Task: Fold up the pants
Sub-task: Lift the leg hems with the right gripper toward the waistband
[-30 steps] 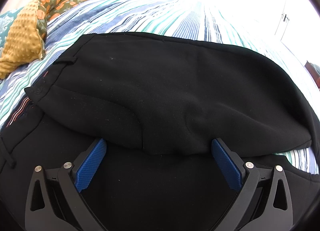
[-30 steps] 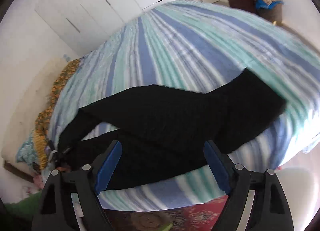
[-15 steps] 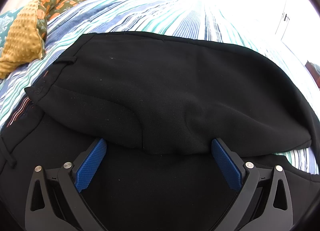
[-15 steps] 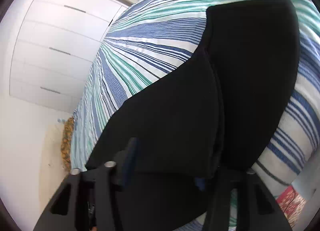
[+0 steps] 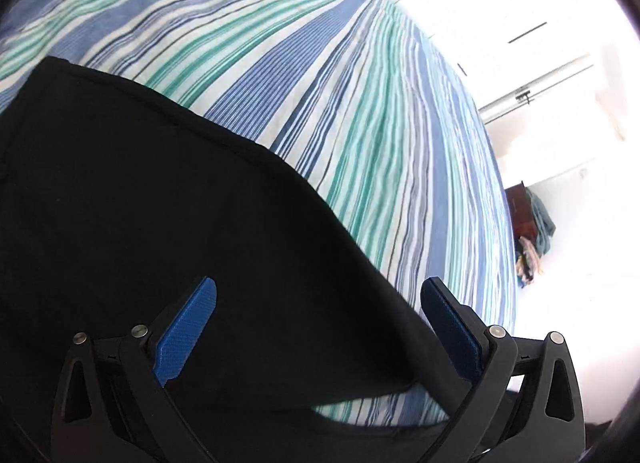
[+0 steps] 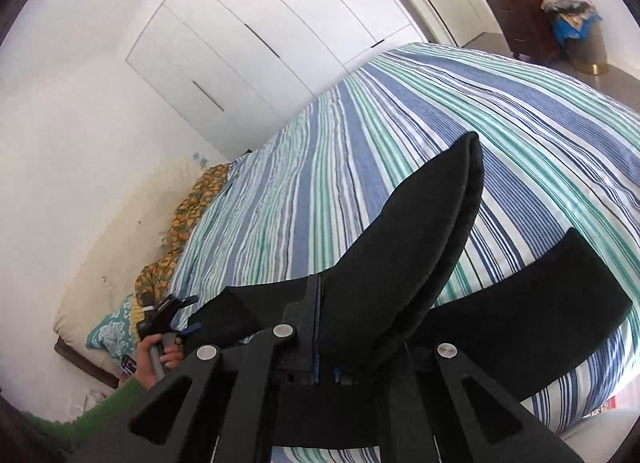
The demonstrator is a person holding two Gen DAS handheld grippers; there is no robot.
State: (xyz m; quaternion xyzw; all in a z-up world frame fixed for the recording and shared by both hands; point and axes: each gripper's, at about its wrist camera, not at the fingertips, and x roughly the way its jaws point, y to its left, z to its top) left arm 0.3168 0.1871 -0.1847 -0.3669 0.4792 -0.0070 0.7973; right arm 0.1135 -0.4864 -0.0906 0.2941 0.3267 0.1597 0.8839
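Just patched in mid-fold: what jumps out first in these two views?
The black pants dominate: in the right wrist view the right claw is shut on a lifted fold that rises above the striped bedspread. In the left wrist view the left claw is open, blue pads spread over the pants near their edge. White closet doors fill the background.

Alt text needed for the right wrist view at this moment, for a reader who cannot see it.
The right gripper is shut on a raised fold of the black pants, which lie on a bed with a blue, green and white striped cover. At lower left the person's left hand holds the left gripper; white wardrobe doors stand behind.
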